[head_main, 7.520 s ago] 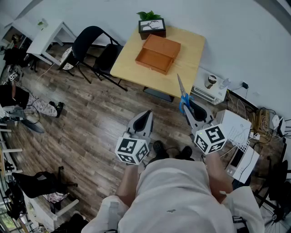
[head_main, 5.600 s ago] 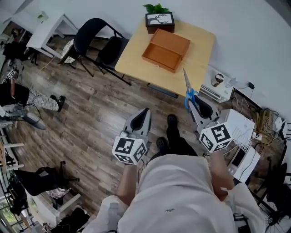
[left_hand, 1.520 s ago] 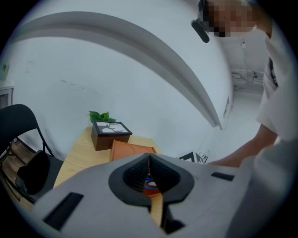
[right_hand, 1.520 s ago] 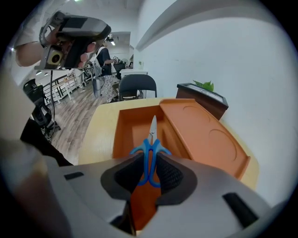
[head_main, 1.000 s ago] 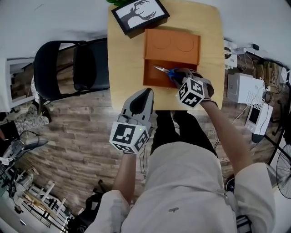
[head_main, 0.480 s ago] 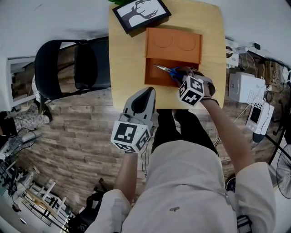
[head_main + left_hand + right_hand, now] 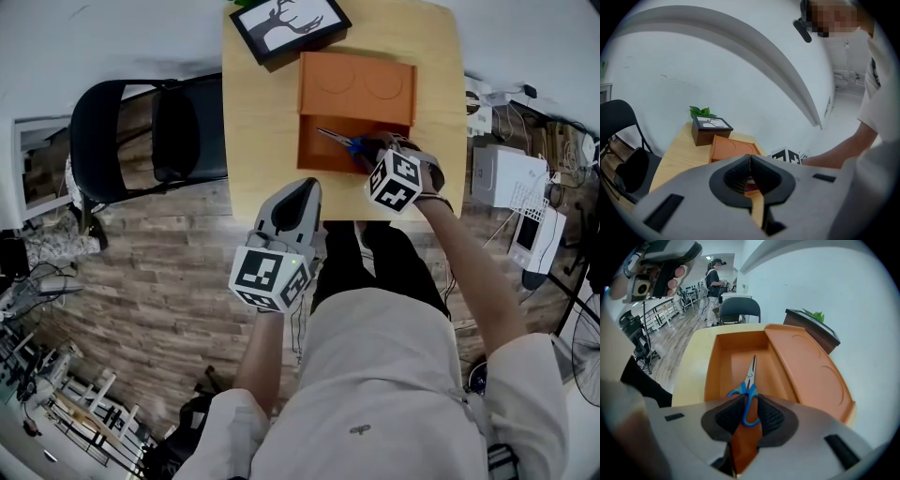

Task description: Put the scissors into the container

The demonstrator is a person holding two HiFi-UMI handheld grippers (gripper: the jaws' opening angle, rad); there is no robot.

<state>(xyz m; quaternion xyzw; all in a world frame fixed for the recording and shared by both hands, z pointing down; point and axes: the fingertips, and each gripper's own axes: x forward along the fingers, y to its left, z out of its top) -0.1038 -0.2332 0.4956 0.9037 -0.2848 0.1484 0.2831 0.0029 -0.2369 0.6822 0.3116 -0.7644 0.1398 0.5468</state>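
— Pale wood worktop (image 7: 253, 112) against a white wall. Where are the scissors?

— Scissors (image 7: 337, 141), blue handles, held in the right claw (image 7: 364, 155). Its jaws are pinched on the handles. Blades are closed and point away from the claw, out over the open tray of the orange container (image 7: 311, 161).

— Do they touch the tray bottom?

— Cannot tell. In the right gripper view the tips lie over the tray floor, with a tray wall on each side.

— And the lid?

— Lid (image 7: 358, 82) lies open, flat on the worktop along the tray's far side. Two round marks are pressed into it.

— Left claw?

— Left claw (image 7: 298, 195) hangs by the worktop's near edge, on the near left side of the container and not touching it. Its jaws are together with nothing between them.

— Surroundings?

— A dark box with a deer picture (image 7: 281, 23) stands at the far left of the worktop, just beside the lid, with a green plant (image 7: 702, 111) behind it. A black chair (image 7: 141, 131) stands left of the worktop on a plank floor (image 7: 141, 272).
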